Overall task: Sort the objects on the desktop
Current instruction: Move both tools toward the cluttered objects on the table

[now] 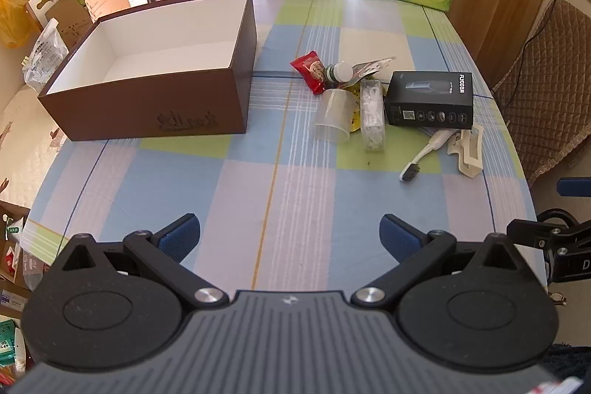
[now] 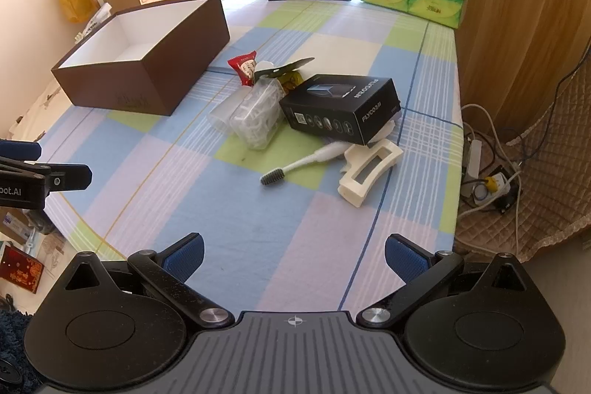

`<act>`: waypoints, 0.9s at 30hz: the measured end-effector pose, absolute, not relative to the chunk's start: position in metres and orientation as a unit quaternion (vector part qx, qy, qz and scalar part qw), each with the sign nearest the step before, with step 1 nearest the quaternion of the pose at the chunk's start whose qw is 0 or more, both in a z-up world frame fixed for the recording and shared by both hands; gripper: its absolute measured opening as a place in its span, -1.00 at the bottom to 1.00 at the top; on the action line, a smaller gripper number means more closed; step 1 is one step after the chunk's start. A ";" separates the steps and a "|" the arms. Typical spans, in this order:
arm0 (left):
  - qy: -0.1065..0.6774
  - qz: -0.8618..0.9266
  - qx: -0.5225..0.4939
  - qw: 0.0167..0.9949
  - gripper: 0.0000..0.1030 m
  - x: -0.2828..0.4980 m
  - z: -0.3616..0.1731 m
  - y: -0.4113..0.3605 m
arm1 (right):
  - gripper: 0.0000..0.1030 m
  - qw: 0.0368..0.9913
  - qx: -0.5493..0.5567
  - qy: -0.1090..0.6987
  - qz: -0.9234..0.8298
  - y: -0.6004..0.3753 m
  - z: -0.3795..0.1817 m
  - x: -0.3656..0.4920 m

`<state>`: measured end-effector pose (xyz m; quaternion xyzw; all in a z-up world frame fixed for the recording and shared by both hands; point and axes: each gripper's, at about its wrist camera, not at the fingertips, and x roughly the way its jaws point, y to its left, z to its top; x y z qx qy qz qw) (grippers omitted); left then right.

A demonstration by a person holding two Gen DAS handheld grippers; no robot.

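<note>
The left gripper [image 1: 290, 233] and the right gripper [image 2: 294, 253] are both hovering over the checked tablecloth [image 1: 236, 187], jaws spread wide and holding nothing. The brown box [image 1: 155, 76] is sitting open on the cloth. Just to its right, the clutter is lying heaped: a red packet [image 1: 309, 71], a clear cup [image 1: 334, 115], a black carton [image 1: 430, 98], a toothbrush [image 1: 424, 154] and a white hair clip [image 2: 369, 168].

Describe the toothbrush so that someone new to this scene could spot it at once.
Start from the brown open box on the checked tablecloth, then move right to the pile around the black carton. The toothbrush lies at the pile's near edge, beside a cream hair clip: white handle, dark bristles, the only long thin thing.
</note>
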<state>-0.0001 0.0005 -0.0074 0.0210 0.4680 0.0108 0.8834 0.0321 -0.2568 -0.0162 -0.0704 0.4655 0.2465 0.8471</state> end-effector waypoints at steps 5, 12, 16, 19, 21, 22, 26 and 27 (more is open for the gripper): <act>0.470 0.008 0.020 0.882 0.98 -0.001 -0.008 -0.001 | 0.97 0.847 -0.071 0.466 0.246 -0.257 -0.016 0.032; 0.473 0.005 0.021 0.881 0.98 0.001 -0.010 -0.002 | 0.97 0.847 -0.071 0.466 0.247 -0.258 -0.016 0.031; 0.473 0.005 0.021 0.881 0.98 0.001 -0.010 -0.002 | 0.97 0.847 -0.071 0.466 0.247 -0.258 -0.016 0.031; 0.474 0.006 0.022 0.880 0.98 0.001 -0.010 -0.003 | 0.97 0.847 -0.072 0.466 0.247 -0.258 -0.015 0.032; 0.474 0.006 0.022 0.880 0.98 0.001 -0.010 -0.003 | 0.97 0.847 -0.072 0.466 0.247 -0.258 -0.015 0.033; 0.474 0.006 0.022 0.880 0.98 0.001 -0.010 -0.003 | 0.97 0.847 -0.072 0.466 0.247 -0.258 -0.015 0.033; 0.474 0.006 0.021 0.880 0.98 0.001 -0.010 -0.003 | 0.97 0.846 -0.074 0.467 0.247 -0.258 -0.017 0.034; 0.474 0.007 0.021 0.880 0.98 0.001 -0.010 -0.003 | 0.97 0.846 -0.074 0.467 0.247 -0.258 -0.017 0.034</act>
